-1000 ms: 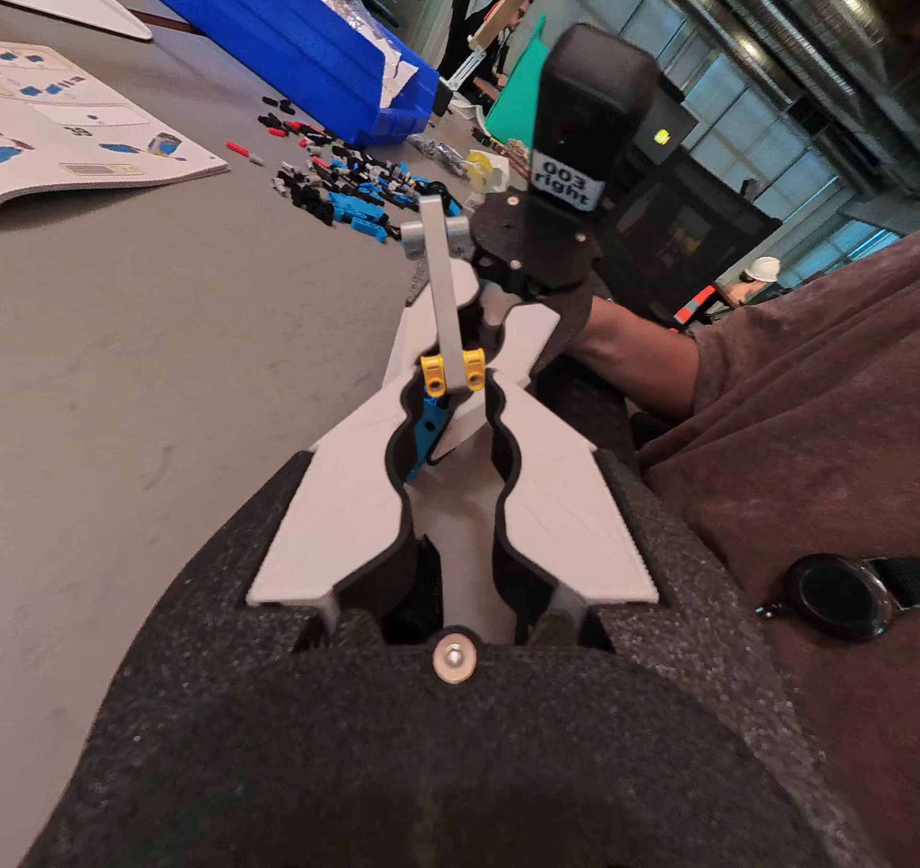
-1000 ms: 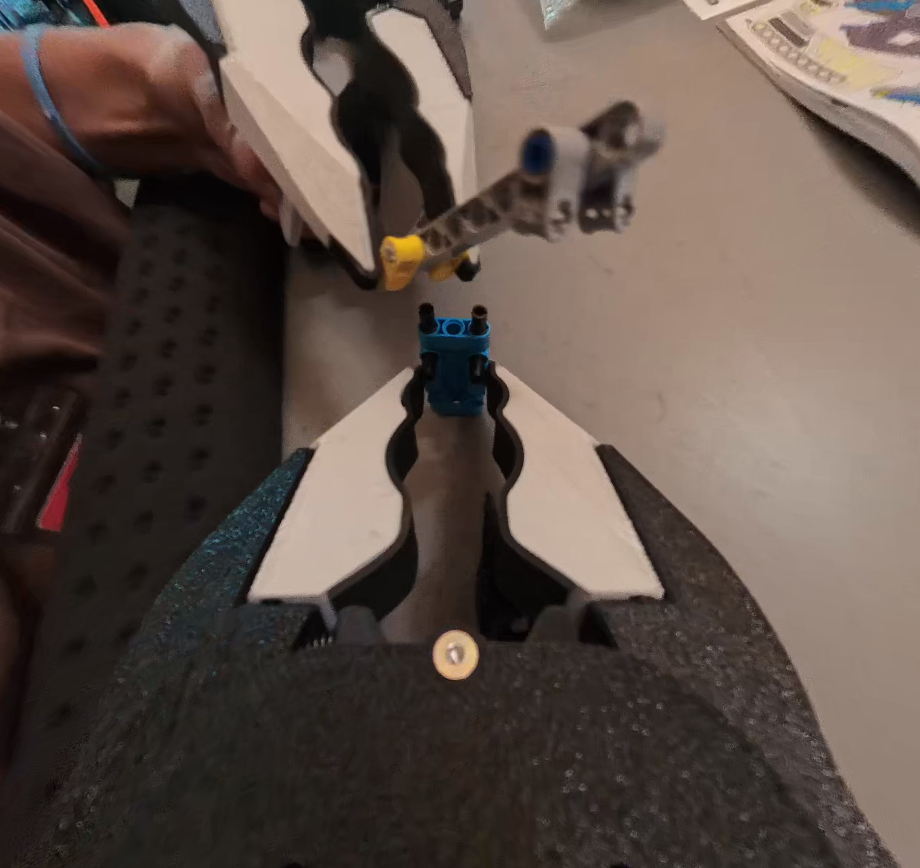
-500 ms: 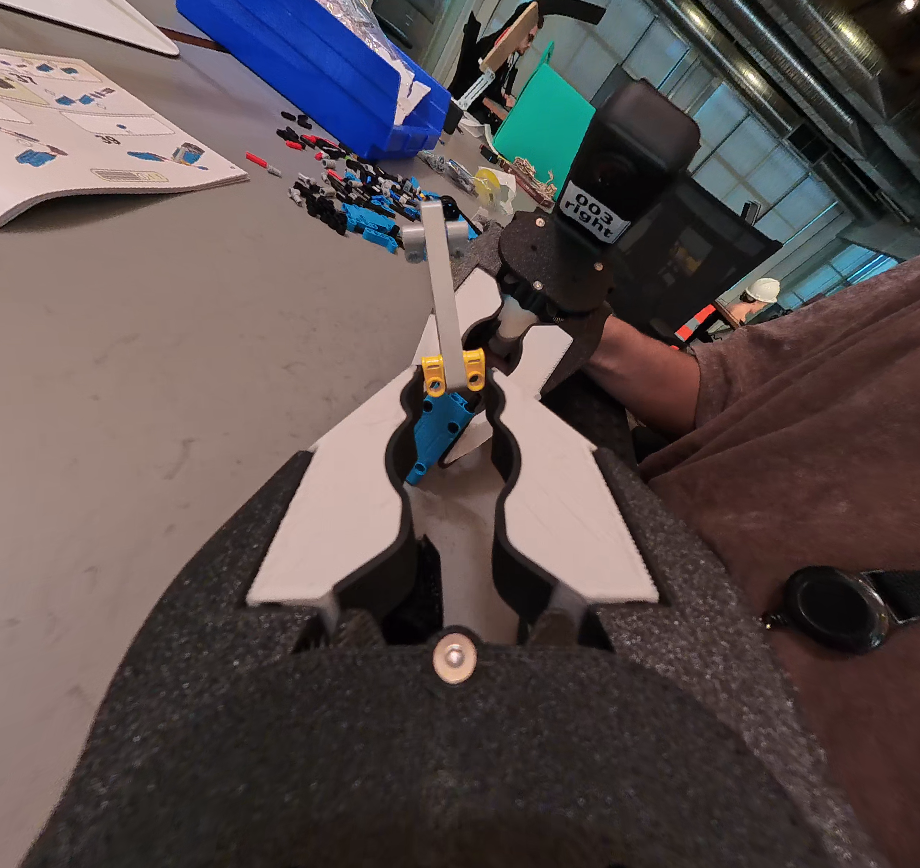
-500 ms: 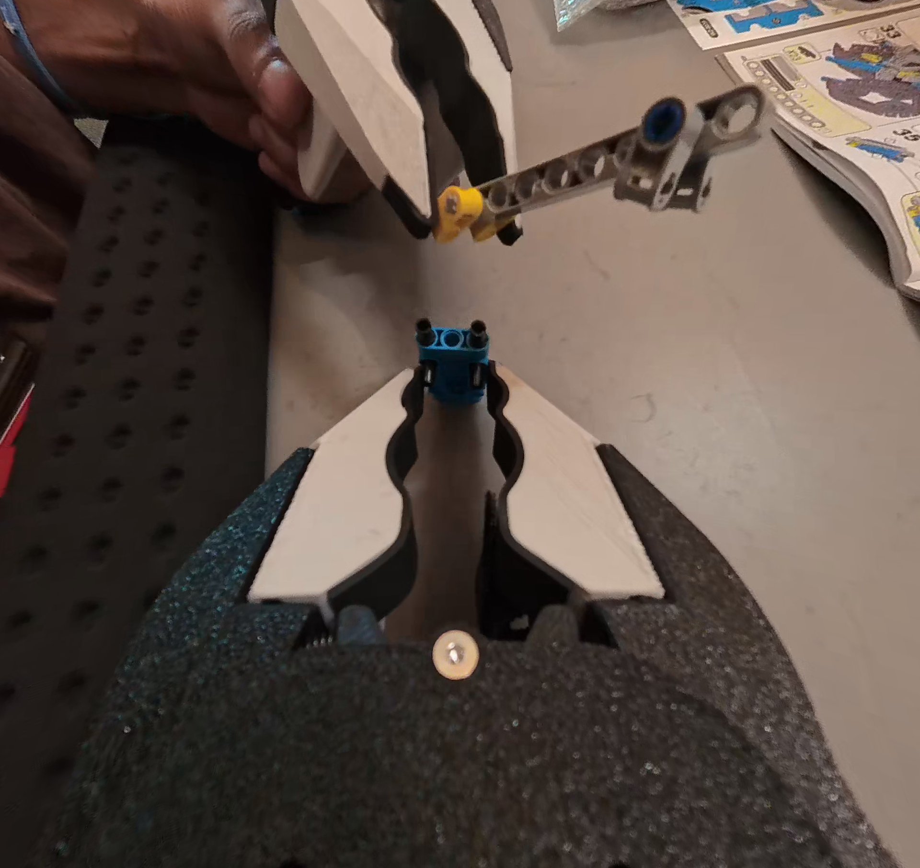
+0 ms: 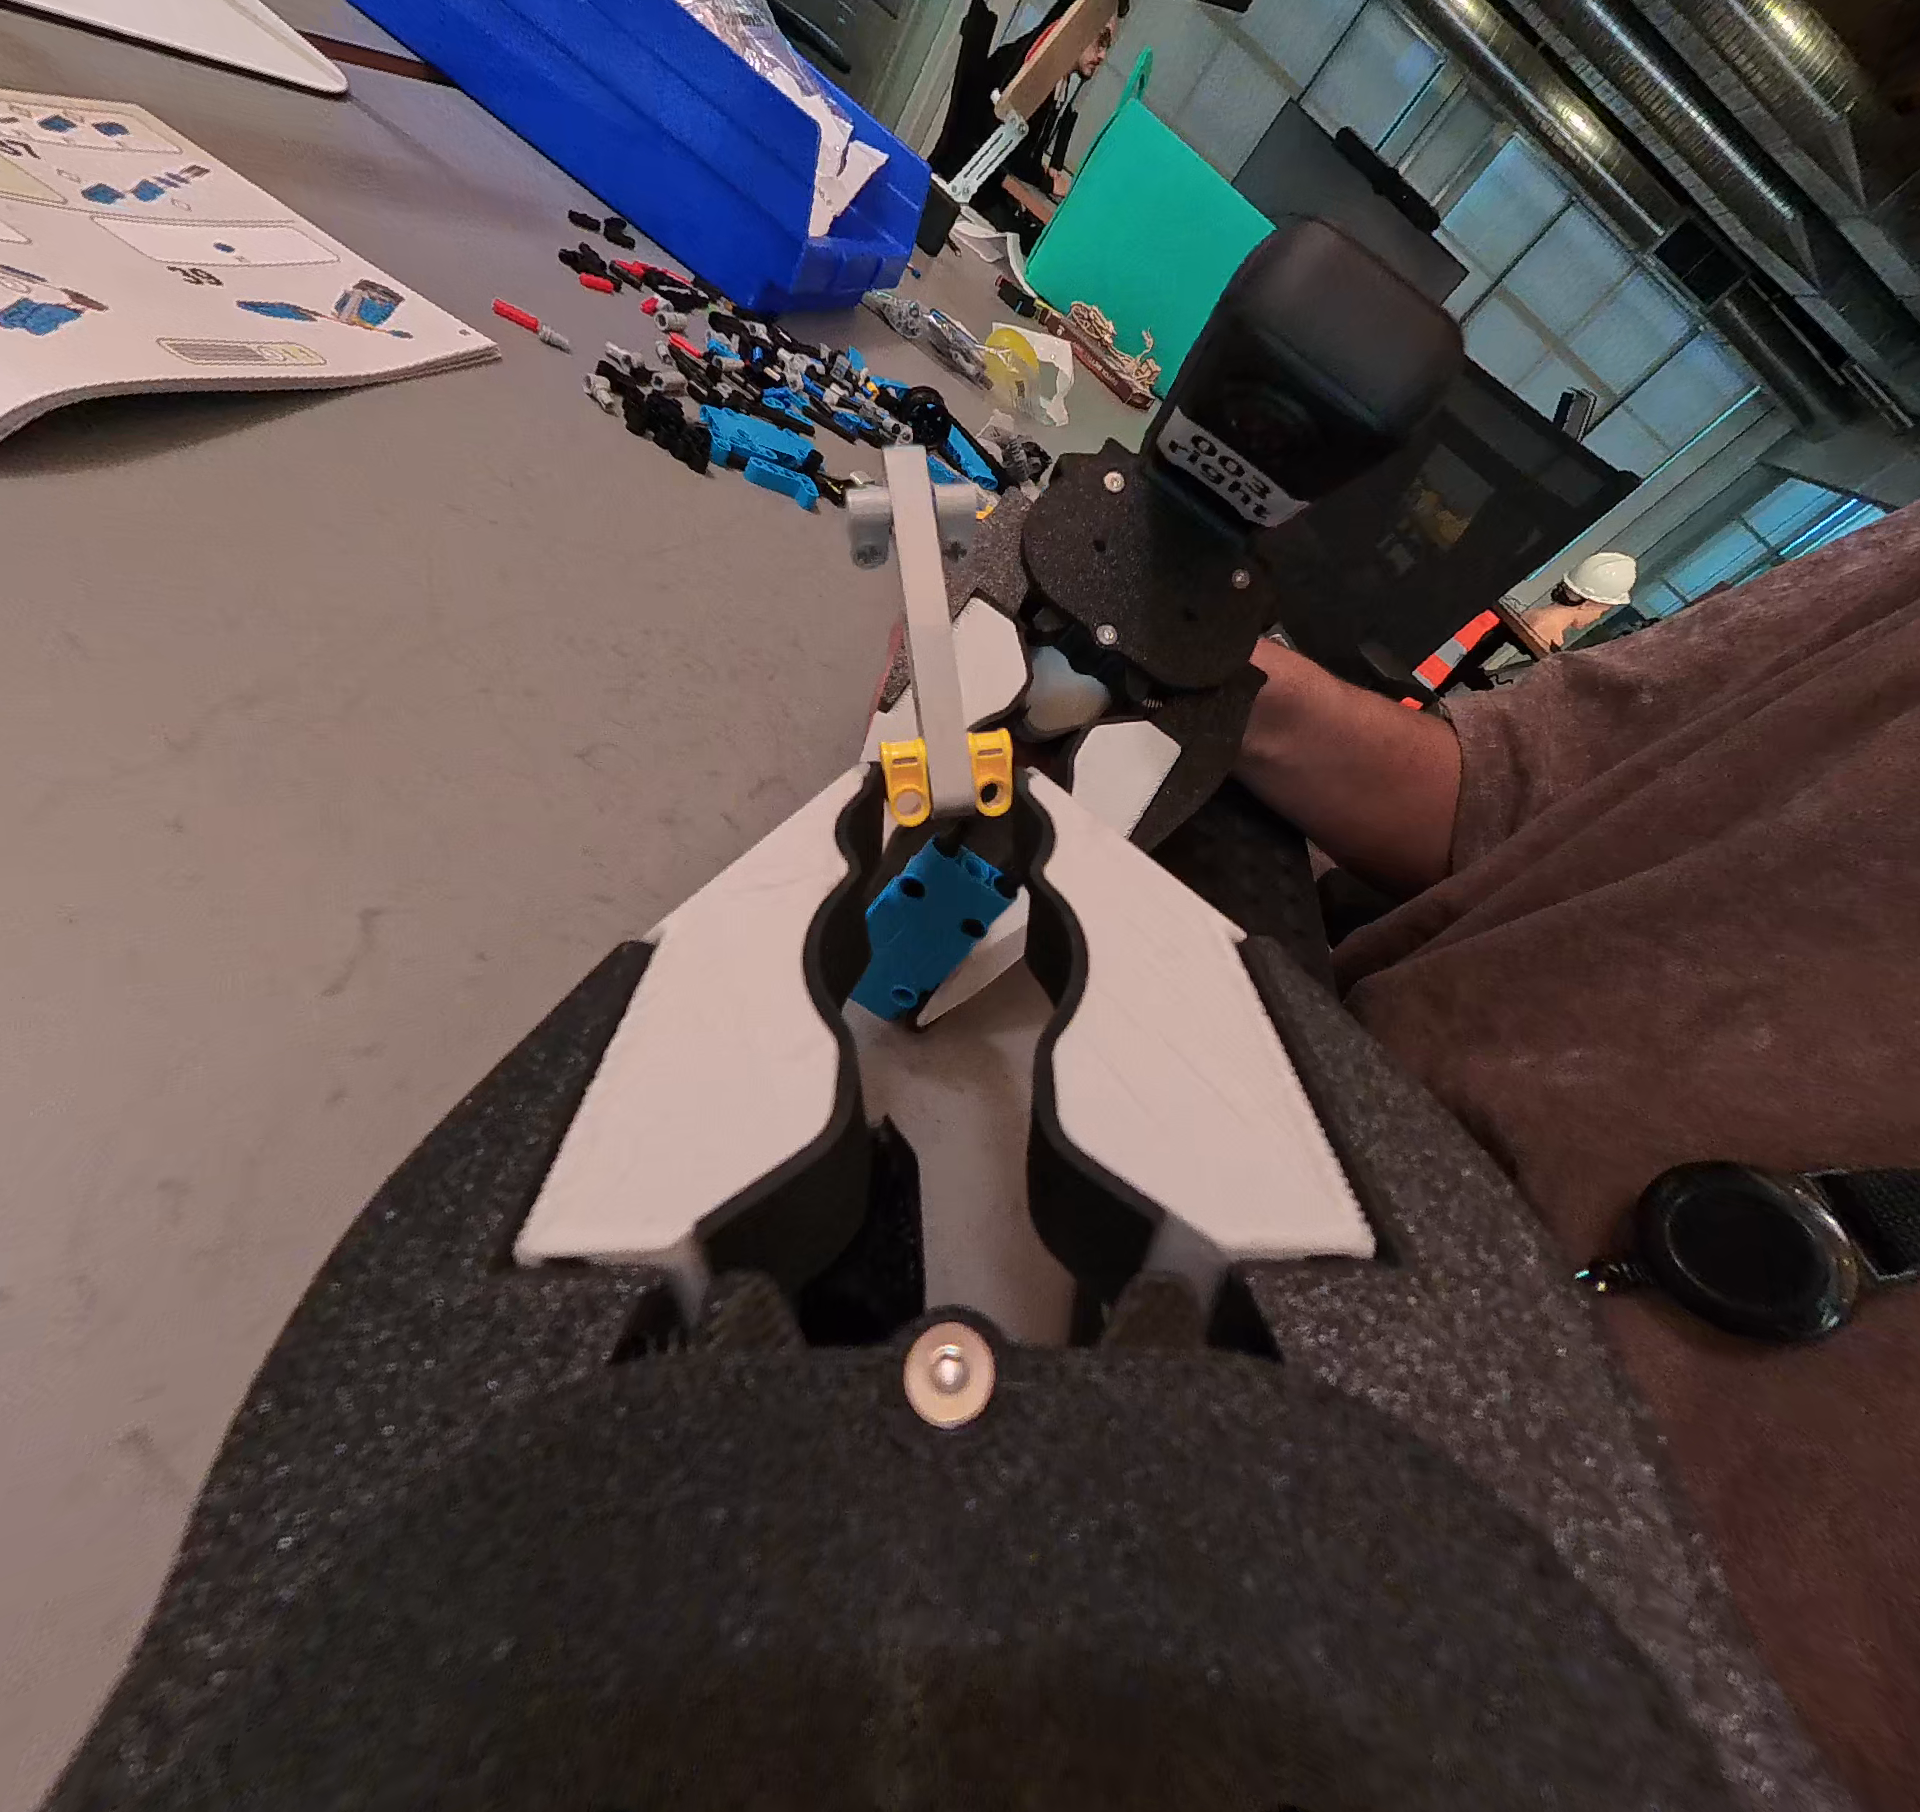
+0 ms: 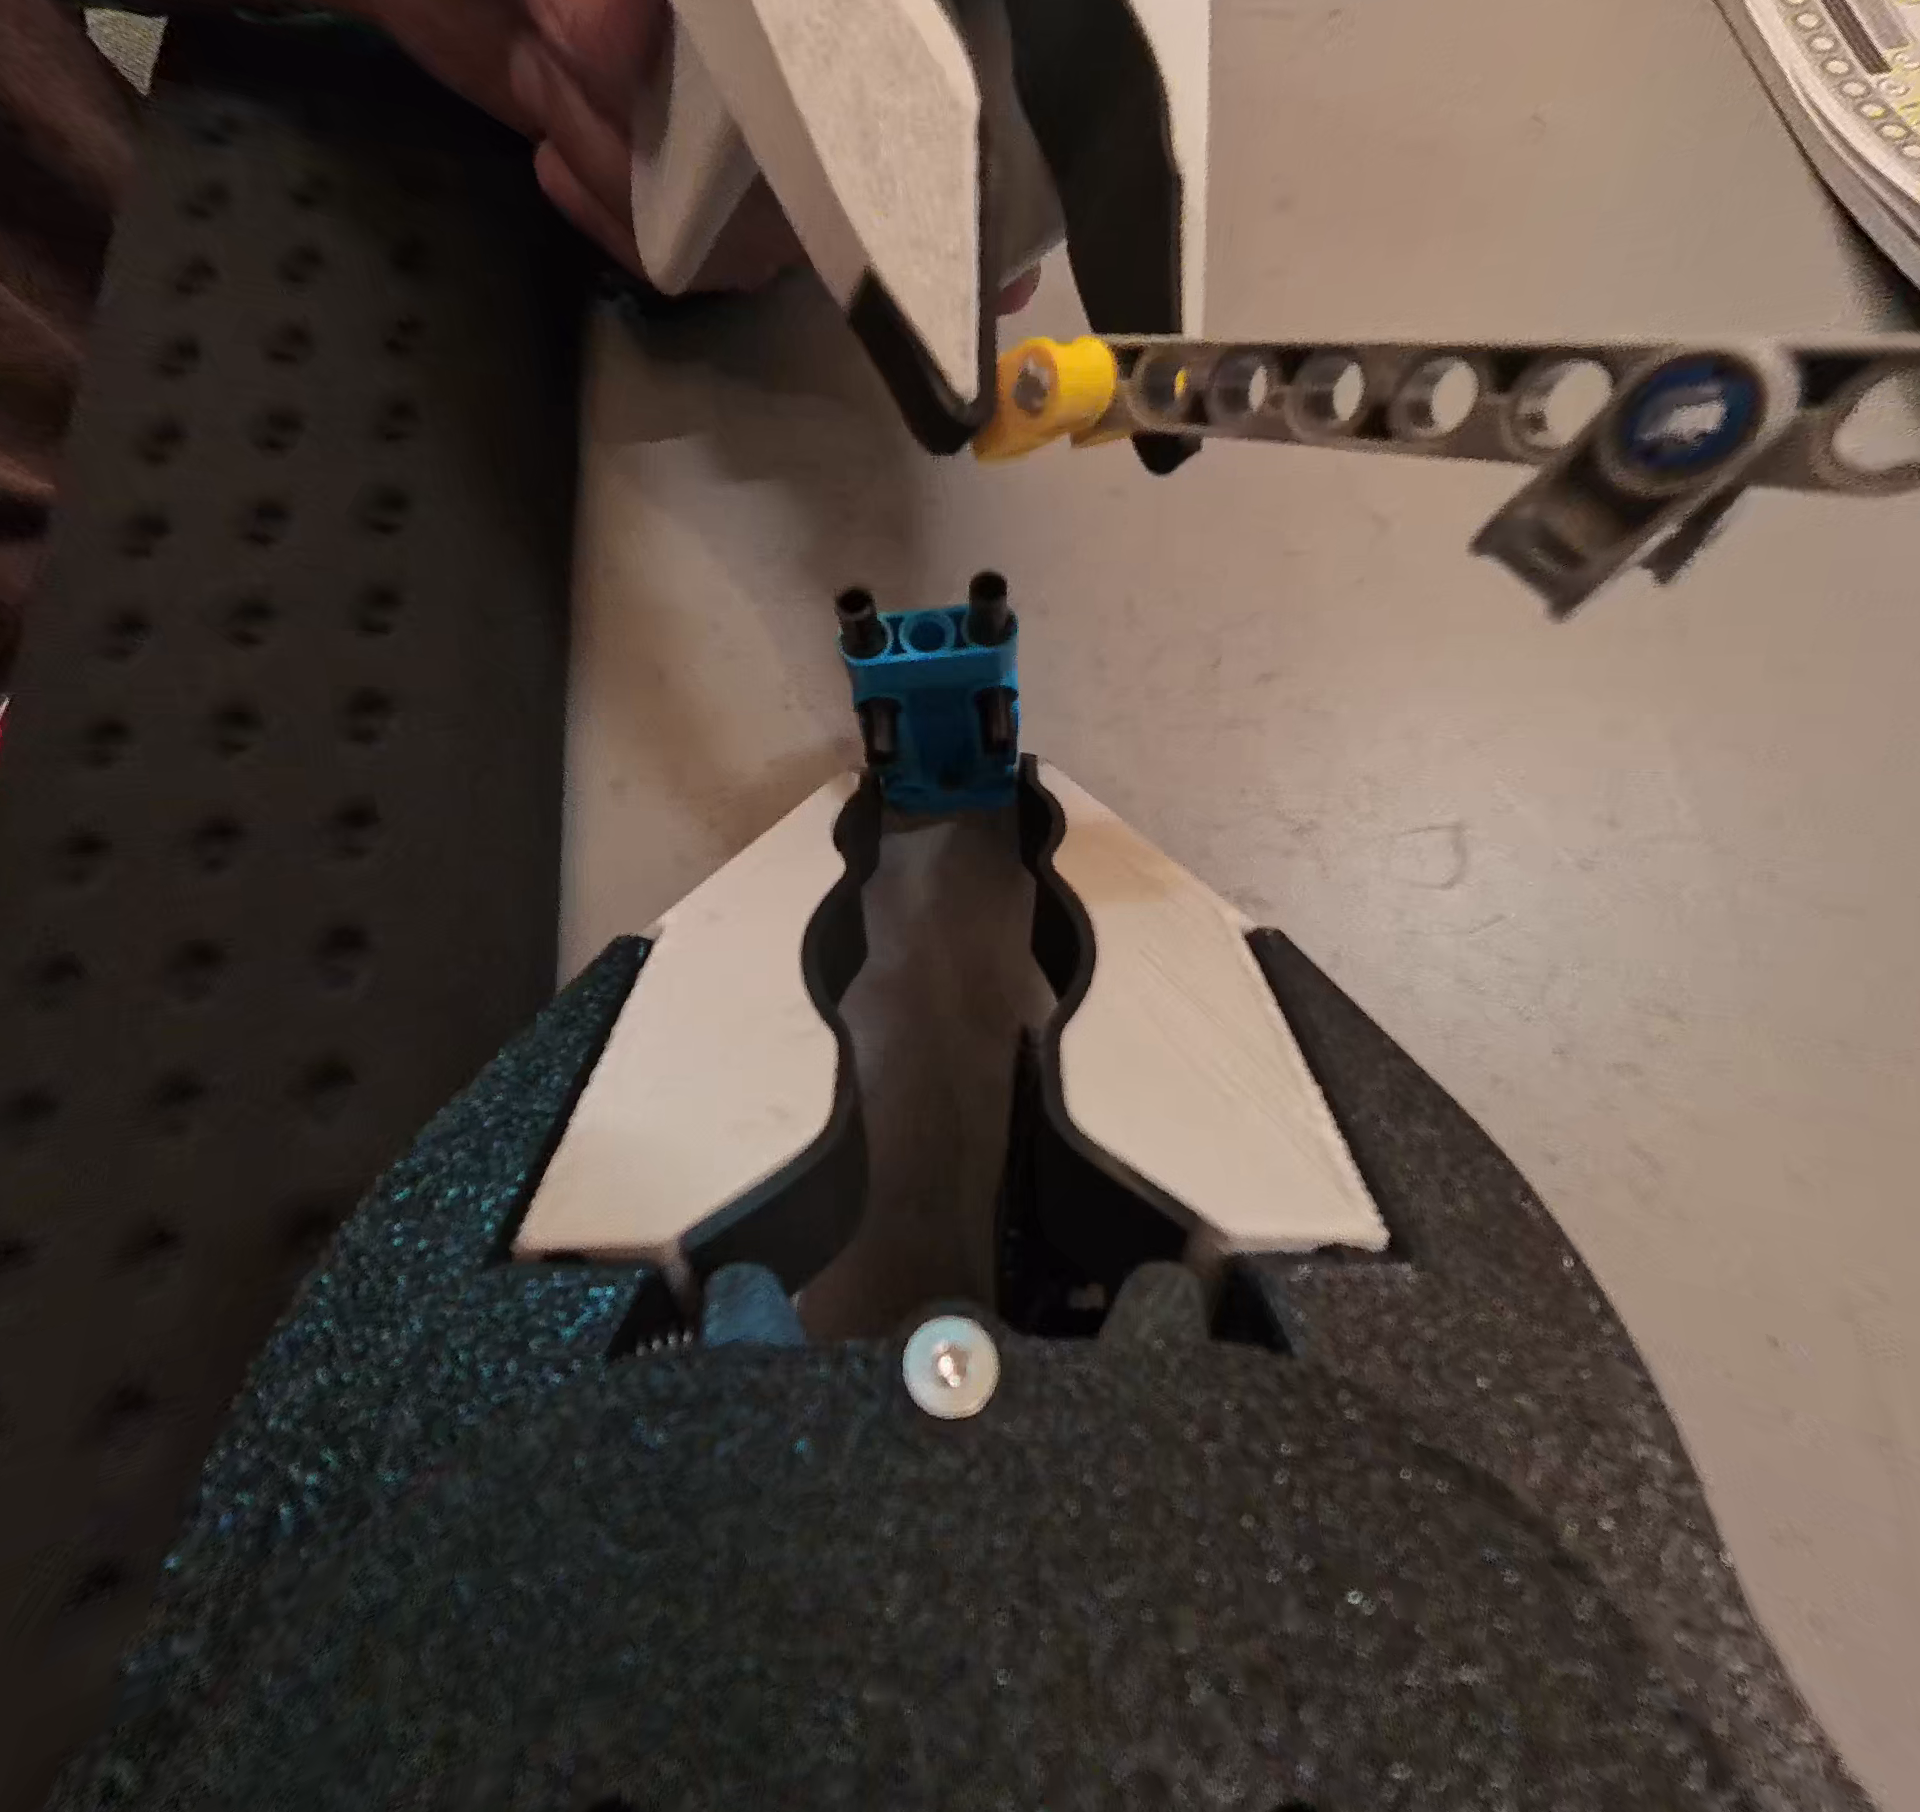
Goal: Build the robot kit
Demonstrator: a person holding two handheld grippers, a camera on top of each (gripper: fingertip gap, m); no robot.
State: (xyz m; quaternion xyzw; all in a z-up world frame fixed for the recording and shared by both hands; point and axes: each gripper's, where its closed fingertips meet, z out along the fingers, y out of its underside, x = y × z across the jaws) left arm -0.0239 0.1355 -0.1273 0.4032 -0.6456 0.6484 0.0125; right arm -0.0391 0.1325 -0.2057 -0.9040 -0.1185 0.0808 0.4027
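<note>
My left gripper (image 5: pixel 943 794) is shut on the yellow-connector end of a long grey holed beam (image 5: pixel 928 619) that sticks out ahead, with a grey cross piece at its far end. In the right wrist view the same beam (image 6: pixel 1382 398) runs to the right from the left gripper (image 6: pixel 1060 432), with a blue pin near its far end. My right gripper (image 6: pixel 940 775) is shut on a small blue block (image 6: pixel 932 713) with black pins pointing up at the beam's yellow end, a short gap below it. The block (image 5: pixel 928 921) shows just under the left gripper's fingertips.
A grey table (image 5: pixel 312 723) carries a heap of small black, blue and red parts (image 5: pixel 748 401), an open instruction booklet (image 5: pixel 177 297) and a blue bin (image 5: pixel 623 89). A black perforated mat (image 6: pixel 260 619) lies along the table's near edge. A person's arm and brown sleeve (image 5: pixel 1662 879) are at right. Left tips to right tips: about 8 cm.
The two grippers have come closer. The beam has swung level across the right wrist view, and the blue block now sits nearer under its yellow end.
</note>
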